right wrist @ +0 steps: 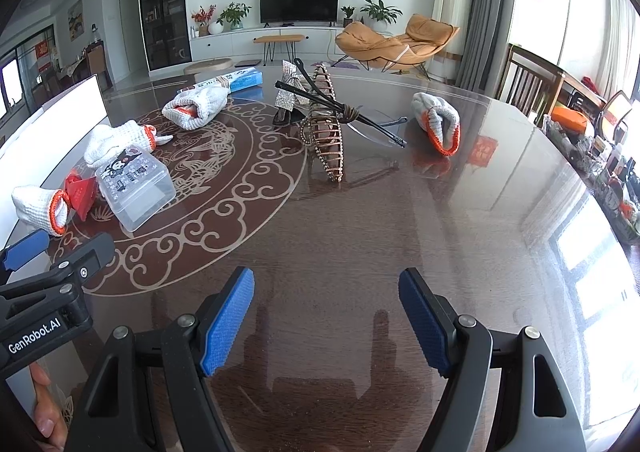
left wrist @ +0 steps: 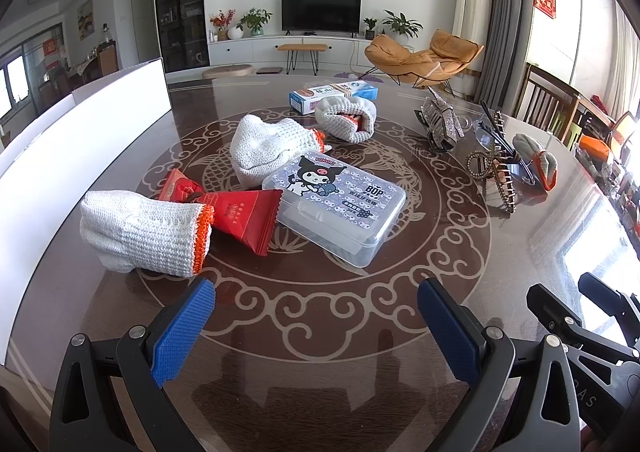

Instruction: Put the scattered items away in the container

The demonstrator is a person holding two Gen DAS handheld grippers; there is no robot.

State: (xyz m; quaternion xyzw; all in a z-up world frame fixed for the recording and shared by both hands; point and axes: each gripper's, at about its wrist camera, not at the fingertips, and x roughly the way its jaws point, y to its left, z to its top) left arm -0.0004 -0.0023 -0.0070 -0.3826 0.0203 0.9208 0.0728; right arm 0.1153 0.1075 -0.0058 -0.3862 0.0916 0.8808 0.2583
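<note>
A dark round table [left wrist: 500, 252] with a pale scroll-and-fish inlay carries everything, and along its left edge stands the white container [left wrist: 80, 124], its tall plain wall rising beside the nearest clutter. Both grippers hover low over the near edge of the table with nothing between their fingers: the left gripper [left wrist: 316, 328] has its blue pads spread wide, and the right gripper [right wrist: 326, 320] is likewise parted, seen to the right of the left one. Of the scattered items, the clear plastic box [left wrist: 336, 208] with a cartoon label lies nearest the centre, flat on the inlay. A rolled white glove [left wrist: 144, 232] with an orange cuff lies just beside the container, touching a red packet [left wrist: 240, 216] that reaches to the box. A second white glove [left wrist: 268, 148] lies behind the box, touching it, and a third glove [left wrist: 346, 120] lies farther back, near a blue and white carton [left wrist: 332, 94]. To the right, well apart from the container, a fourth glove [right wrist: 438, 120] lies alone. Between it and the centre sit a beaded hair claw [right wrist: 326, 136], a pair of glasses [right wrist: 376, 128] lying across the claw, and a sparkly clip [right wrist: 290, 92] behind them.
</note>
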